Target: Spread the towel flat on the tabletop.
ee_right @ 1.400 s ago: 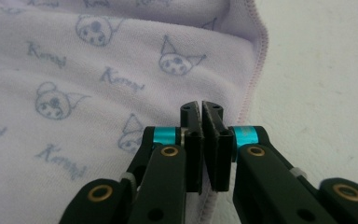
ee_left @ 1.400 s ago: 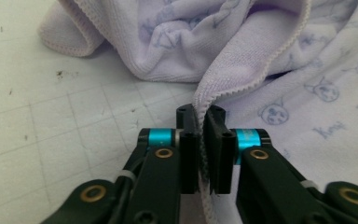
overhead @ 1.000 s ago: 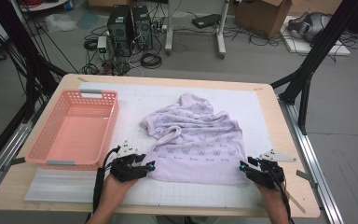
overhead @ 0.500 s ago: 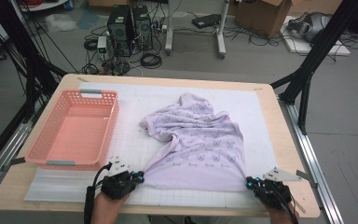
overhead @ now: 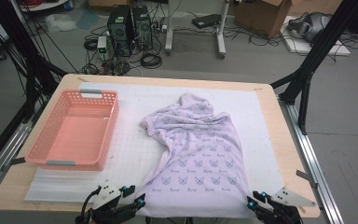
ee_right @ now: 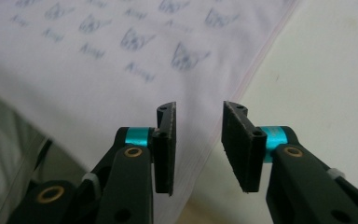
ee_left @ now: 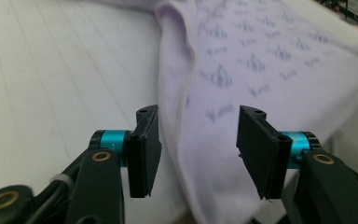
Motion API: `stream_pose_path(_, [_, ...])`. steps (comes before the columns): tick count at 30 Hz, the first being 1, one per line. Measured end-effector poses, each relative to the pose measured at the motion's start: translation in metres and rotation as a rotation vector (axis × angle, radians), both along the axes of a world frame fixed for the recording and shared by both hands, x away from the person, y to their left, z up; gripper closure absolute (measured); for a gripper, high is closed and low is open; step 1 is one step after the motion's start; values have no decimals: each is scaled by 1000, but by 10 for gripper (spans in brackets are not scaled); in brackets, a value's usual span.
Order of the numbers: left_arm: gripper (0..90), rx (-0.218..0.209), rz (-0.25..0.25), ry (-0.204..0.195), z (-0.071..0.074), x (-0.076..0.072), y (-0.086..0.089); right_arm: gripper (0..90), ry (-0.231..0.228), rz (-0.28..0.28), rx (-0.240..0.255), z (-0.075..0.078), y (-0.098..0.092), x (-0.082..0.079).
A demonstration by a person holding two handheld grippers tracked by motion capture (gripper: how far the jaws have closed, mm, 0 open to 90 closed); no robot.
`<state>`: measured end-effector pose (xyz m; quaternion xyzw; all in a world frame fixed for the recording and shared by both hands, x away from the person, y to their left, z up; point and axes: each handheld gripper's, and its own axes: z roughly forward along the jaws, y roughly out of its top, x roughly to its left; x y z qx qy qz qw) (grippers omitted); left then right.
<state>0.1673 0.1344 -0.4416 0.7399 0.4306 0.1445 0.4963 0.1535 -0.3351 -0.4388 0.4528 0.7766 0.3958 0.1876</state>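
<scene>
Two grippers, left gripper (overhead: 140, 204), right gripper (overhead: 251, 204), jaws just opened, pink basket (overhead: 51, 161) from above

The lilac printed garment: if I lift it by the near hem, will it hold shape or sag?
The lilac garment will probably sag: it lies rumpled with soft folds toward its far end. It looks thin and light, lying flat on the white mat, so a pull likely drags it along. The left gripper and right gripper have just opened at its hem.

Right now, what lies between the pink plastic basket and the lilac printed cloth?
Nothing: in the high view, only bare white gridded mat separates the pink plastic basket from the lilac printed cloth.
</scene>
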Motion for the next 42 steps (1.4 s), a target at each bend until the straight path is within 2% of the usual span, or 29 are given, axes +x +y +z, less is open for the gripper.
stream_pose_path(3, [485, -9, -11, 0, 3, 22, -13, 592, -14, -37, -17, 0, 5, 21])
stream_pose_path(6, [486, 12, -33, 17, 1, 43, -29, 599, -11, -65, -46, -5, 10, 41])
stream_pose_path(9, [521, 39, -51, 45, -5, 59, -41, 606, 5, -89, -43, -10, 14, 56])
stream_pose_path(10, [594, 49, -47, 51, -7, 63, -43, 608, 8, -90, -44, -11, 15, 60])
stream_pose_path(13, [862, 28, -13, 69, -8, 68, -39, 637, 17, -100, -32, -12, 18, 68])
stream_pose_path(15, [872, 26, 11, 67, -5, 66, -30, 766, 28, -87, -22, -12, 17, 70])
stream_pose_path(16, [874, 27, 22, 67, -5, 65, -24, 851, 35, -66, -15, -11, 16, 70])
stream_pose_path(20, [878, 13, 51, 89, -7, 55, 3, 869, 57, -40, -26, -8, 13, 61])
stream_pose_path(23, [877, 29, 24, 109, -8, 47, 14, 869, 78, -26, -32, -5, 5, 45])
stream_pose_path(26, [861, 11, -1, 123, -8, 43, 18, 867, 93, -8, -22, -3, -1, 31])
stream_pose_path(27, [793, 11, -5, 109, -8, 45, 18, 853, 93, 1, -11, -3, -2, 29])
stream_pose_path(28, [684, 8, -10, 97, -7, 47, 18, 817, 84, 9, -11, -2, -1, 29])
stream_pose_path(29, [620, -6, -20, 93, -6, 51, 17, 765, 70, 13, -11, -1, 0, 31])
stream_pose_path(31, [575, -16, -17, 76, -3, 60, 17, 714, 50, -7, -2, 1, 2, 38])
stream_pose_path(34, [571, -46, -26, 48, 2, 74, 13, 707, 18, -33, -2, 4, 3, 54])
stream_pose_path(36, [594, -32, -25, 38, 4, 85, 9, 706, 7, -51, -7, 5, 3, 67])
stream_pose_path(38, [653, -6, -3, 50, 3, 96, 3, 704, 1, -72, -12, 4, 2, 81])
stream_pose_path(40, [654, 4, 4, 73, 0, 107, -2, 692, 10, -88, -1, 3, 3, 93])
stream_pose_path(42, [638, 10, -6, 98, -2, 116, -7, 673, 15, -92, -11, 1, 6, 103])
